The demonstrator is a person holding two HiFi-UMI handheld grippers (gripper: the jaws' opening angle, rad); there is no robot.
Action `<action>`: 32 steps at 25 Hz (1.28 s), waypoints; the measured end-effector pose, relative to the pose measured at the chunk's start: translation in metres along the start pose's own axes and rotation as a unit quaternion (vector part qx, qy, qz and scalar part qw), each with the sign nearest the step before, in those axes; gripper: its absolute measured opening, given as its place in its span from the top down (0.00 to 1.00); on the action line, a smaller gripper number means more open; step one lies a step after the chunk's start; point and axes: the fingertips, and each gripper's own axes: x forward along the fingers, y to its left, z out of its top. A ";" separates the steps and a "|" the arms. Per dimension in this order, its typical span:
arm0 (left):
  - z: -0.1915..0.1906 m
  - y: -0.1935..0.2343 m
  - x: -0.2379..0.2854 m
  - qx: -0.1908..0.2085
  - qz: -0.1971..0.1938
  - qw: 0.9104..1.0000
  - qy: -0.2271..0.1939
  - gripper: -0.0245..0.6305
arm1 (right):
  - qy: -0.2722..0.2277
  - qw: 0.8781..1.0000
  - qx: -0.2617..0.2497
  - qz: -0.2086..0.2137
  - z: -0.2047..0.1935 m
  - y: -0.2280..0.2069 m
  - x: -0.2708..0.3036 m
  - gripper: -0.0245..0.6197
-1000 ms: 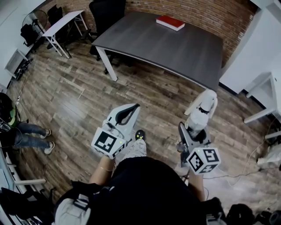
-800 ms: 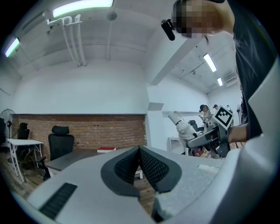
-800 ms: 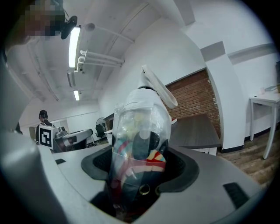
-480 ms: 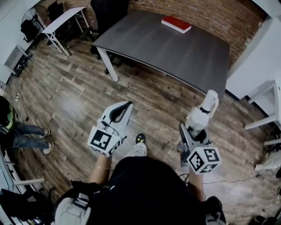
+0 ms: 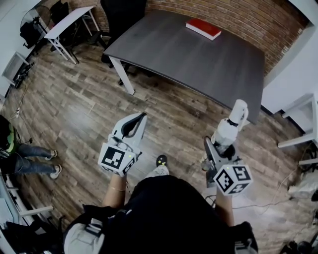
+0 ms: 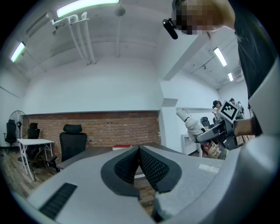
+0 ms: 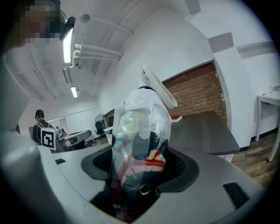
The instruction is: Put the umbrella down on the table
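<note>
A folded umbrella [image 5: 229, 126] in a clear plastic sleeve, pale outside with coloured fabric inside [image 7: 139, 144], sticks forward and upward out of my right gripper [image 5: 218, 149], which is shut on it. Its white tip [image 5: 239, 107] reaches toward the near right corner of the dark grey table [image 5: 198, 54]. My left gripper [image 5: 136, 121] is held over the wood floor to the left, short of the table, its jaws closed together with nothing between them [image 6: 139, 162]. In the left gripper view the umbrella [image 6: 191, 124] shows at the right.
A red book [image 5: 203, 28] lies at the table's far edge by the brick wall. A black office chair [image 5: 121, 12] stands behind the table's left corner. A white desk [image 5: 67, 22] is at the far left, another white table [image 5: 300, 106] at the right. A person's legs [image 5: 30, 158] show at the left edge.
Both grippers have moved forward toward the table with the person; the table's near edge is closer. The umbrella stays in the right gripper, and the left jaws stay closed.
</note>
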 end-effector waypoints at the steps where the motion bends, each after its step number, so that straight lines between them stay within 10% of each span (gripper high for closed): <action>1: 0.000 0.008 0.004 -0.003 0.002 1.000 0.000 0.97 | 0.001 1.000 0.000 -0.001 0.002 0.000 0.007 0.50; 32: -0.037 0.103 0.072 -0.050 -0.037 0.998 0.024 0.97 | 0.037 0.999 0.017 -0.012 0.015 0.015 0.149 0.51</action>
